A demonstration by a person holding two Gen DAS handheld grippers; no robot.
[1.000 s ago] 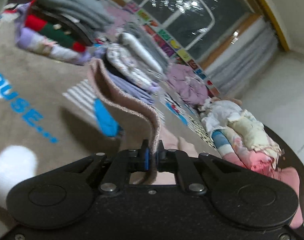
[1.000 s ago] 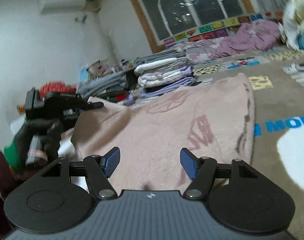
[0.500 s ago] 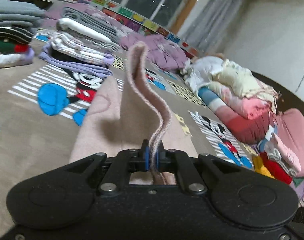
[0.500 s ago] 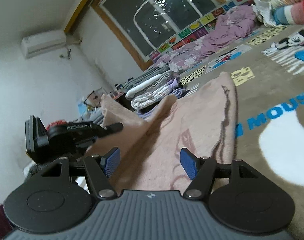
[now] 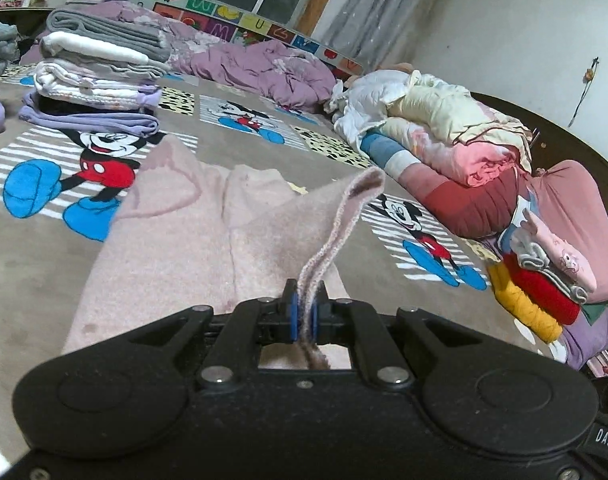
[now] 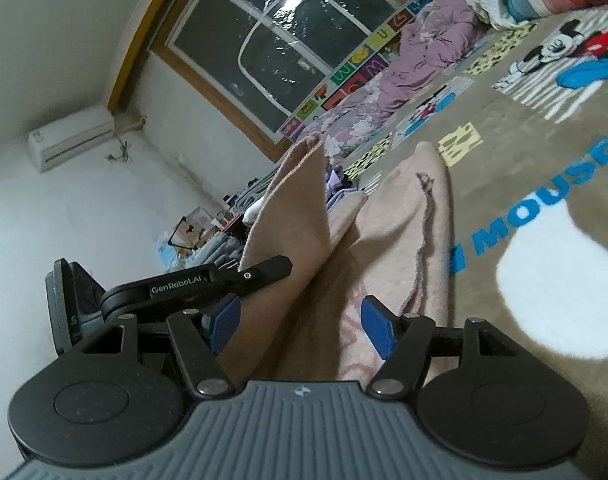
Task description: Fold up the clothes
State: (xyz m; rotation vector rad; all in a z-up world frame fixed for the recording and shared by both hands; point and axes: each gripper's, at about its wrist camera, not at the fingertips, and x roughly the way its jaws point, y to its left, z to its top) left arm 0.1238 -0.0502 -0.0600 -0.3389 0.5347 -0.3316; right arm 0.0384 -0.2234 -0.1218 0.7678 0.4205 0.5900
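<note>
The left gripper [image 5: 302, 316] is pinching the edge of a fuzzy pale pink knit garment [image 5: 192, 232], lifting a flap above the rest, which is lying flat on the brown cartoon-print blanket [image 5: 32, 248]. The right gripper [image 6: 300, 322] is hovering above the garment, jaws parted and holding nothing.

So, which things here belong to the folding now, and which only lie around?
In the job:
- pink garment
- left gripper, shut on its edge
- right gripper, open

Lying about:
- folded stack
- purple bedding
- clothes heap
- Mickey blanket
</note>
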